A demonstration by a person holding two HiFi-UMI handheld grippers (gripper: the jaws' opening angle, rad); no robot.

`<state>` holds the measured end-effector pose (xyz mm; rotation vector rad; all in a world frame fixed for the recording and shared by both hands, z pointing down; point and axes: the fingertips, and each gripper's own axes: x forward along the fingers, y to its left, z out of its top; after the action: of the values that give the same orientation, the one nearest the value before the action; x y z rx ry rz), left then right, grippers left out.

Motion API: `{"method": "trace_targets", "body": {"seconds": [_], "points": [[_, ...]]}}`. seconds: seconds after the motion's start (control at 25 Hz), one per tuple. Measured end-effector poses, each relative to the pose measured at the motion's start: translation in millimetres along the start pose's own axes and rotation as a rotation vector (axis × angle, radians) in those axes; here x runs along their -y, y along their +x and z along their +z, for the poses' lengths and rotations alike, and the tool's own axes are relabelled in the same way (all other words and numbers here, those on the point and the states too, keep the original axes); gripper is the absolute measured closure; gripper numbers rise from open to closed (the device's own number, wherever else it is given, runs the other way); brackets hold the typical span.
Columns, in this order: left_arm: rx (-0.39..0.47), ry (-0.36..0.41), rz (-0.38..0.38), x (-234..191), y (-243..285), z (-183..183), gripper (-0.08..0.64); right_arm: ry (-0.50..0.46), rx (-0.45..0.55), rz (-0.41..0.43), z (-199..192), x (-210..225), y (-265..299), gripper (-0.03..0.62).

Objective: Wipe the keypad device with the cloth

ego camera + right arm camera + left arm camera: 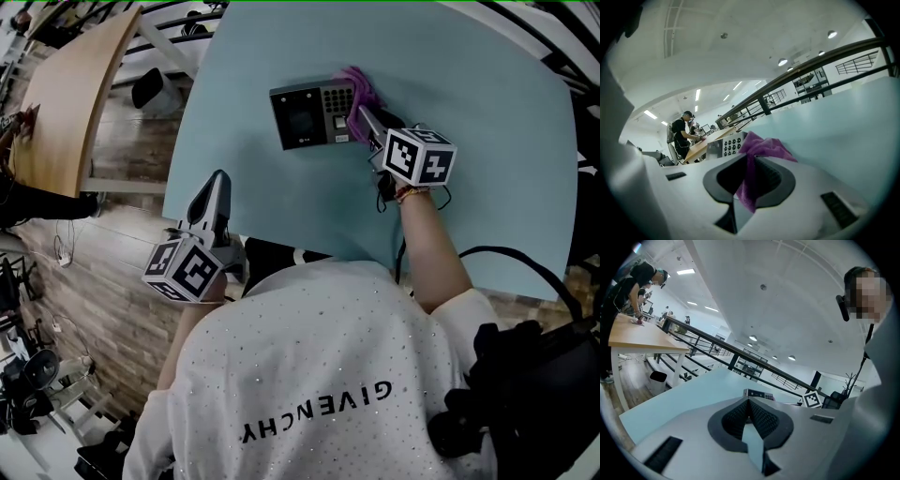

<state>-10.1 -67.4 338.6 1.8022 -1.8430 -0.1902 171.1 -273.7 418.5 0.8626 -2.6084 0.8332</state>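
Note:
A dark keypad device (pixel 311 114) with a screen and number keys lies on the pale blue table (pixel 487 141). My right gripper (pixel 359 118) is shut on a purple cloth (pixel 362 91), which rests against the device's keypad end. In the right gripper view the cloth (pixel 760 149) hangs between the jaws, with the keypad device (pixel 724 146) just behind it. My left gripper (pixel 217 180) is shut on nothing near the table's front left edge, well apart from the device. In the left gripper view the keypad device (pixel 759 394) shows far ahead.
A wooden table (pixel 66 89) stands to the left with a person (pixel 628 291) at it. A black bin (pixel 150 89) sits on the floor between the tables. A railing (pixel 736 355) runs behind the blue table.

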Motion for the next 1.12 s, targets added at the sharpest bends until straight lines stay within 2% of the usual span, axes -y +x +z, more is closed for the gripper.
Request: {"method": "trace_targets", "body": {"seconds": [0.28, 0.36, 0.48, 0.56, 0.68, 0.8, 0.92, 1.0, 1.12], "points": [[0.0, 0.003, -0.023, 2, 1, -7, 0.56, -0.06, -0.067, -0.03, -27, 7, -5, 0.538], [0.008, 0.004, -0.038, 2, 5, -7, 0.56, -0.151, -0.125, -0.057, -39, 7, -6, 0.537], [0.022, 0.0, -0.087, 13, 12, -4, 0.56, -0.363, -0.243, -0.107, -65, 11, -20, 0.537], [0.04, 0.02, -0.138, 27, 13, 7, 0.56, -0.436, -0.302, -0.121, -78, 10, -34, 0.537], [0.073, 0.043, -0.199, 40, 6, 26, 0.56, -0.427, -0.363, -0.107, -94, 0, -53, 0.537], [0.081, 0.042, -0.238, 42, -11, 40, 0.56, -0.378, -0.392, -0.112, -104, -17, -73, 0.538], [0.059, 0.031, -0.254, 36, -32, 45, 0.56, -0.324, -0.324, -0.113, -95, -38, -93, 0.538], [0.05, 0.028, -0.265, 32, -46, 45, 0.56, -0.322, -0.216, -0.124, -75, -52, -108, 0.54], [0.051, 0.034, -0.326, 31, -68, 47, 0.56, -0.338, -0.058, -0.168, -43, -75, -131, 0.54]]}}
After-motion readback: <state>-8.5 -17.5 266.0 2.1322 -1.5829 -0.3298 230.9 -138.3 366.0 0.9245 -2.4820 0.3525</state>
